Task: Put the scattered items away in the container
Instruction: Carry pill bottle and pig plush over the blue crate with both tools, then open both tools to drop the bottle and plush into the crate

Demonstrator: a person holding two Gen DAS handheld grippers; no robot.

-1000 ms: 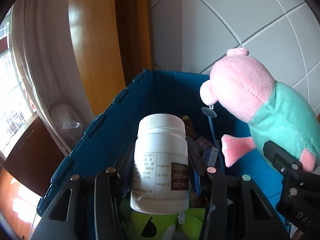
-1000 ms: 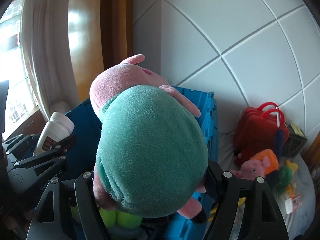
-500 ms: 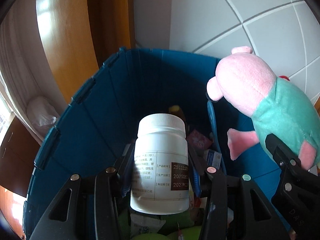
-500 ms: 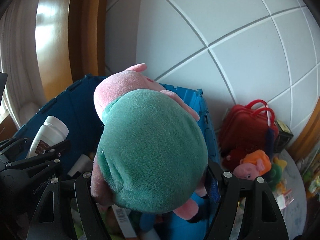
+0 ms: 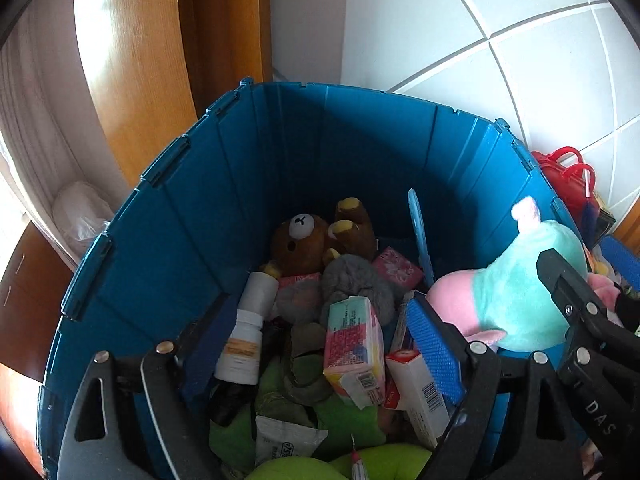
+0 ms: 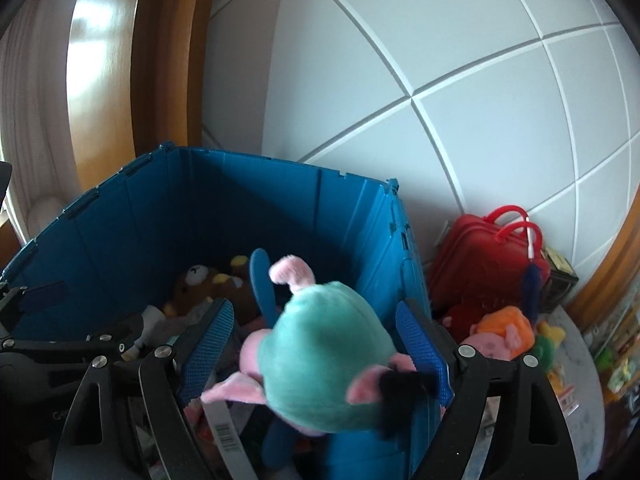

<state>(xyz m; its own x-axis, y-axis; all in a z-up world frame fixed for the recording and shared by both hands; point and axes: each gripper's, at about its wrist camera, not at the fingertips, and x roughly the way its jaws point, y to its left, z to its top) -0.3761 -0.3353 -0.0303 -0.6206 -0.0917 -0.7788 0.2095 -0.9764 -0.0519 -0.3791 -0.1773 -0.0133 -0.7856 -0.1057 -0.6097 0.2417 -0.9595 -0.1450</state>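
Observation:
The blue container stands below both grippers, holding several items. My left gripper hangs over it with its jaws opening wide and nothing between the blue pads. A white bottle lies on the pile by the container's left wall. The pink pig plush in a teal dress is blurred and head-down between the opening jaws of my right gripper; the pads stand clear of its body. In the left wrist view the plush tips over the container's right side.
Inside the container lie a brown bear, a grey plush, and small cartons. Right of the container stand a red toy case and an orange-haired plush. Wooden door frame and tiled wall stand behind.
Both grippers opened. The white bottle left my left gripper's fingers. The pig plush slipped from the right gripper's hold, turned over and dropped toward the container.

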